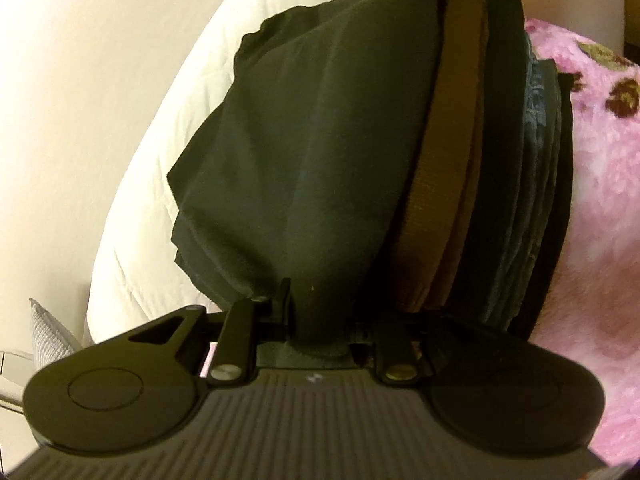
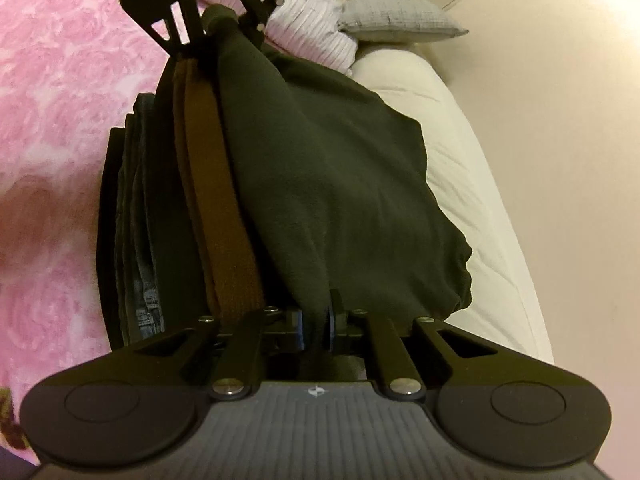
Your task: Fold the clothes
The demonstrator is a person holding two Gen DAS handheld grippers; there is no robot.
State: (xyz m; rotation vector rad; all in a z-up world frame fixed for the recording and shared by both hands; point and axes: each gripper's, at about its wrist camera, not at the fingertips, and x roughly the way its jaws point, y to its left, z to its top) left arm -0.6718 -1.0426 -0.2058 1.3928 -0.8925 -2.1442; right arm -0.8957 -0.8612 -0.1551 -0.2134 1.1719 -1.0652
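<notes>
Dark garment (image 1: 320, 140), pinched between both grippers' fingers (image 2: 336, 320)

Brightness: dim, warm yellowish indoor light in both wrist views
Exposure: the cream wall (image 1: 60, 120) is bright and washed out, while the dark garment (image 1: 320, 140) shows almost no fold detail
Shadows: soft, with a dull patch on the pink blanket (image 2: 52, 208) beside the stacked clothes (image 2: 160, 200)
Glare: small glints on the gripper's metal pins only
Blur: slight softness throughout, and the blanket pile smears toward the borders
Distortion: strong fisheye bending, corners vignetted black
Focus: nearest gripper housing is soft
</notes>
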